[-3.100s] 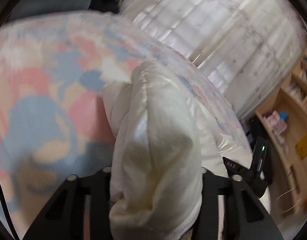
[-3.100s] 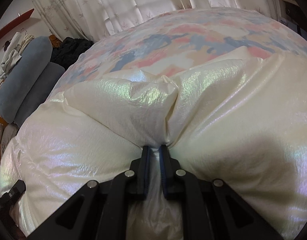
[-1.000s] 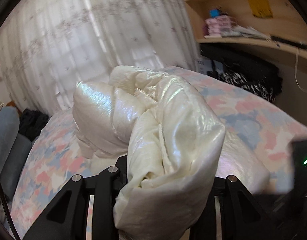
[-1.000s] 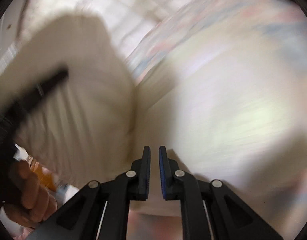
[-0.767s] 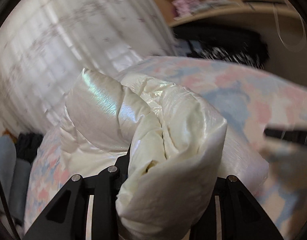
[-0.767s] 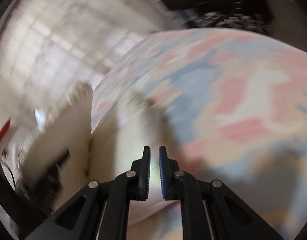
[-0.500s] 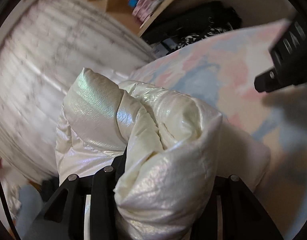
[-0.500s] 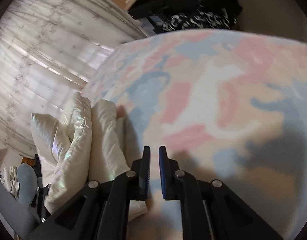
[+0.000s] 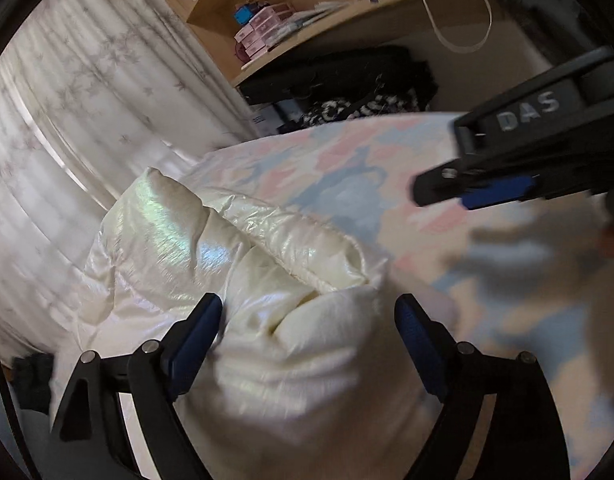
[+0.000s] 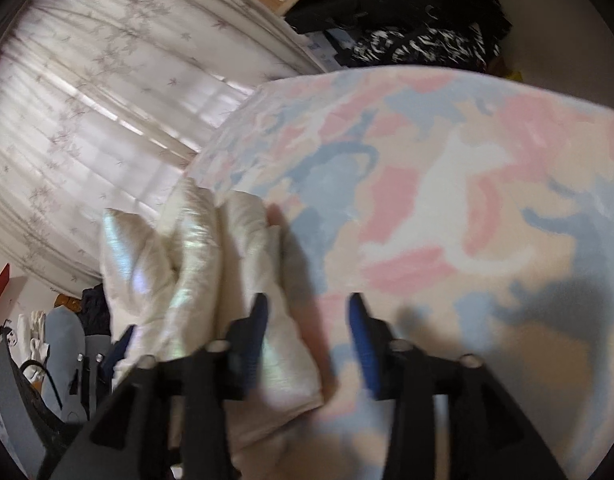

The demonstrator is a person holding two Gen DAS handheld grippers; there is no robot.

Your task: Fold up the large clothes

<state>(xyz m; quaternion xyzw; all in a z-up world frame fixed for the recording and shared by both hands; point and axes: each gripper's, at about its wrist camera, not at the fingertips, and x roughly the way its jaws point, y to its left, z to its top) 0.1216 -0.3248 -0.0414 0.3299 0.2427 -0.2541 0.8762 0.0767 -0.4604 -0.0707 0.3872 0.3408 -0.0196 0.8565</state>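
Glossy, pearly cream puffer jacket (image 9: 235, 264), matt patterned cloth bedspread (image 10: 447, 184), sheer curtain (image 9: 79, 112), wooden shelves (image 9: 307, 20)

pearly cream jacket (image 9: 235, 264) on a pink, blue and beige blotched bedspread (image 10: 447, 184); blue-padded black tools.

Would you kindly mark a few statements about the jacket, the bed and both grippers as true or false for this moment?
1. The left gripper has its jaws spread wide, with the cream puffy jacket bulging between them. True.
2. The right gripper is clamped shut on the jacket. False: its jaws stand apart, over the jacket's edge and the bedspread.
3. The bedspread is plain white. False: it is patterned in pink, blue and cream.
4. Sheer curtains hang beyond the bed. True.
5. The jacket lies spread flat across the whole bed. False: it is bunched up at one side.
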